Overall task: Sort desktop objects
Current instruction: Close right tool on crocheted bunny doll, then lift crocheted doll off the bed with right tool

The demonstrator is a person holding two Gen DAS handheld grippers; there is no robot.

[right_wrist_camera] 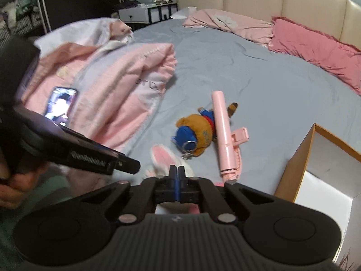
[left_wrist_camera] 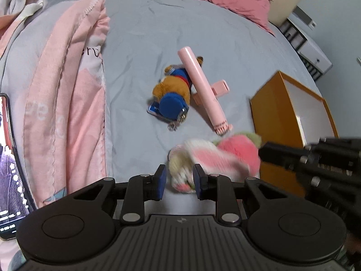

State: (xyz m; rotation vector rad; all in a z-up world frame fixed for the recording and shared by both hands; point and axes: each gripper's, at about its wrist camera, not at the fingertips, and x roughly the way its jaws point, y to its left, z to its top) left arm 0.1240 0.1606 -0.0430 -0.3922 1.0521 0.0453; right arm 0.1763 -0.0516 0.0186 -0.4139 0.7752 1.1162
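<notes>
Nearest the cameras, both handheld grippers worked one toy. The left gripper (left_wrist_camera: 179, 181) had its jaws narrowed on the pale lower body of a plush rabbit (left_wrist_camera: 214, 158), the blue pads pressing its sides. The right gripper (right_wrist_camera: 177, 181) showed its jaws drawn together with only a thin fold of the rabbit's white fur between them, a pink-lined ear (right_wrist_camera: 161, 155) poking up just beyond. The blurred toy appeared lifted off the bed (left_wrist_camera: 140, 45), seemingly so that a limp, floppy object could be carried without sagging.

Just beside it, toward the bed's right edge, stood an open orange box (left_wrist_camera: 291, 103) with a white interior, probably the bin meant to receive the sorted items; its mouth faced up, within easy reach.

Farther on, near the middle of the grey sheet, a brown plush bear keychain (left_wrist_camera: 173, 90) in blue clothing lay on its side, a pink selfie stick (left_wrist_camera: 200, 88) resting across it, both apparently waiting their turn.

Along the left edge lay a bunched pink quilt (left_wrist_camera: 67, 79) with a lit phone (right_wrist_camera: 61, 106) on it. Pink pillows (right_wrist_camera: 315, 47) lined the far headboard.
</notes>
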